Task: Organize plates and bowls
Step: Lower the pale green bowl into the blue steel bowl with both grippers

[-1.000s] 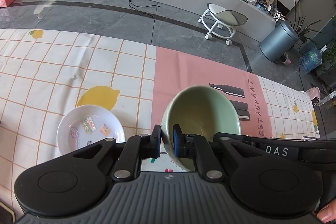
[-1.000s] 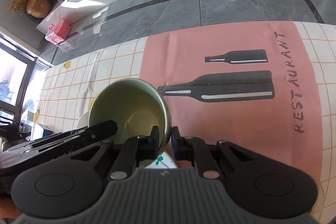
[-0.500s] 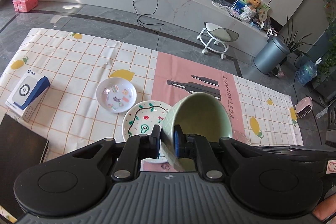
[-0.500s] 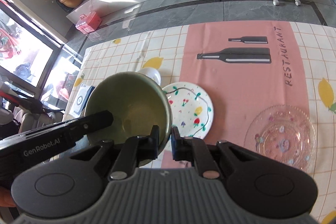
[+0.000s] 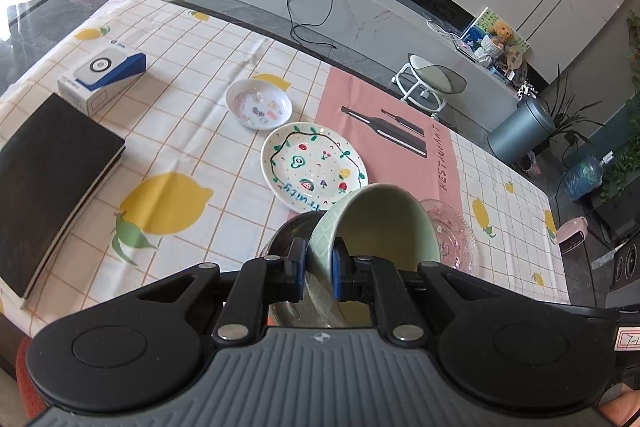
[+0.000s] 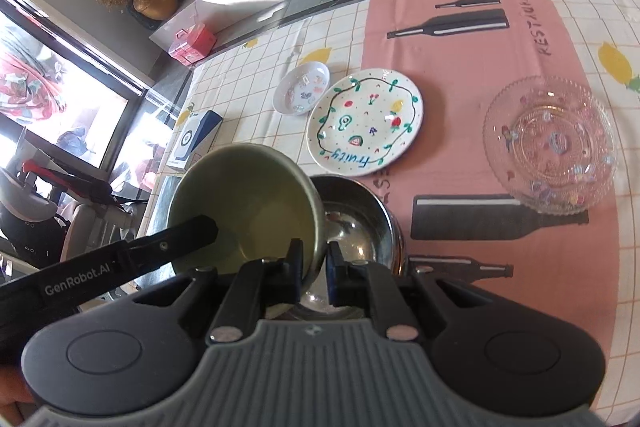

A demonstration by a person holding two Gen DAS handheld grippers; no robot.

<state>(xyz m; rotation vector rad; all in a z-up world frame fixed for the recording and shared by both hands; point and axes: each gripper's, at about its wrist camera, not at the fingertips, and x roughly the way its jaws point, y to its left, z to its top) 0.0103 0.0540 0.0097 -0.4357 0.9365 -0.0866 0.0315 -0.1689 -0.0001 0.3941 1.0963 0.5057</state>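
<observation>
Both grippers, left gripper (image 5: pixel 317 269) and right gripper (image 6: pixel 311 267), stay clamped on the green bowl's (image 6: pixel 244 203) rim; since 1 second ago it has risen, and now hangs tilted over the steel bowl (image 6: pixel 360 227) at lower centre, likely for nesting.

Green bowl (image 6: pixel 244 203) tilted, rim pinched, above steel bowl (image 6: pixel 360 223).

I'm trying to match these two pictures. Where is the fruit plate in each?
Left wrist: fruit plate sits at centre, just beyond the green bowl.
Right wrist: fruit plate lies above centre, beyond the steel bowl.
Shared landmark: the small white dish beside it.
</observation>
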